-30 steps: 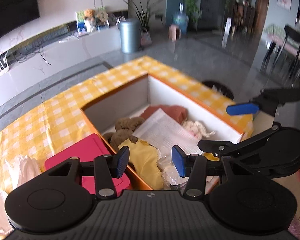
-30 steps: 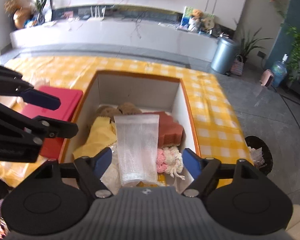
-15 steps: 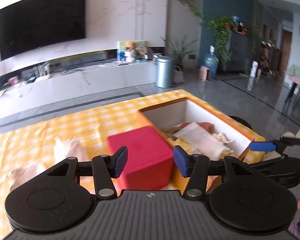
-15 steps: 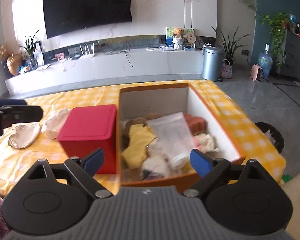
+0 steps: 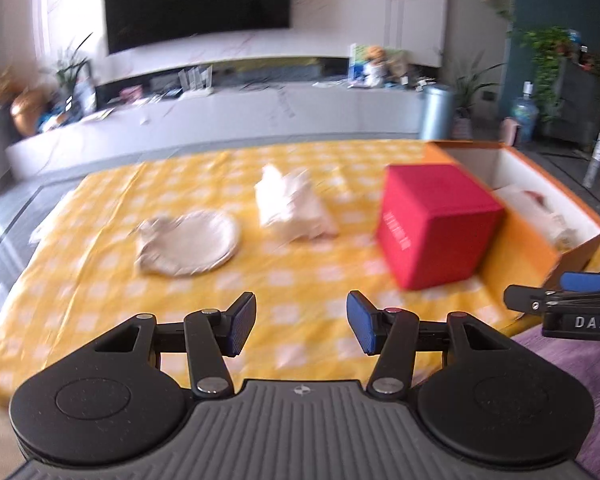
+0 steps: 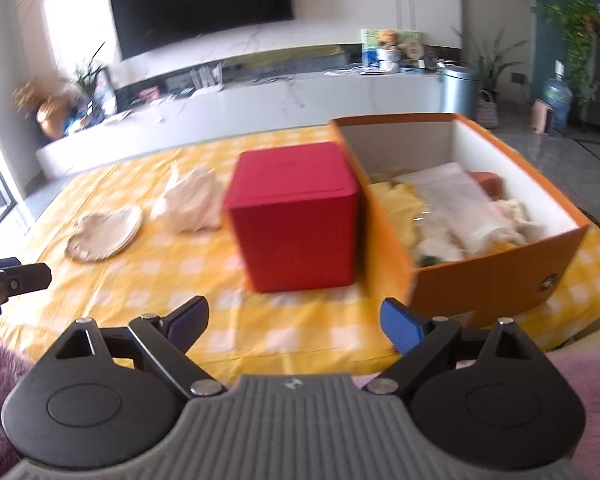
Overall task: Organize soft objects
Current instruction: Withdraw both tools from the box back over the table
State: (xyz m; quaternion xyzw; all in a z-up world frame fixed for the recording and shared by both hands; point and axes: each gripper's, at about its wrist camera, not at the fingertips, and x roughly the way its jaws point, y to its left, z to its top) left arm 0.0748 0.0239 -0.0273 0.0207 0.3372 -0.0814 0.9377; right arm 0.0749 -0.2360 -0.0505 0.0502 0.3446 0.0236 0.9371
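Observation:
An orange box (image 6: 480,276) with white inner walls stands on the yellow checked tablecloth (image 5: 300,312) at the right, holding several soft things: a yellow cloth (image 6: 396,204), a white mesh pouch (image 6: 464,196), a rust-red piece. Left of it, loose on the cloth, lie a crumpled white soft bundle (image 5: 296,204) and a flat round cream piece (image 5: 188,244). My left gripper (image 5: 302,328) hangs open and empty over the near table edge. My right gripper (image 6: 294,322) is wide open and empty in front of the red box. The right gripper's tip (image 5: 580,282) shows in the left wrist view.
A red cube-shaped box (image 6: 296,216) stands against the orange box's left wall. A purple fuzzy fabric (image 6: 580,380) lies at the near table edge. Behind the table run a long white TV bench, a grey bin (image 5: 436,112) and plants.
Both grippers pulled back from above the orange box toward the near table edge and swung left. The loose white bundle and the round piece came into view. The right jaws stand wider.

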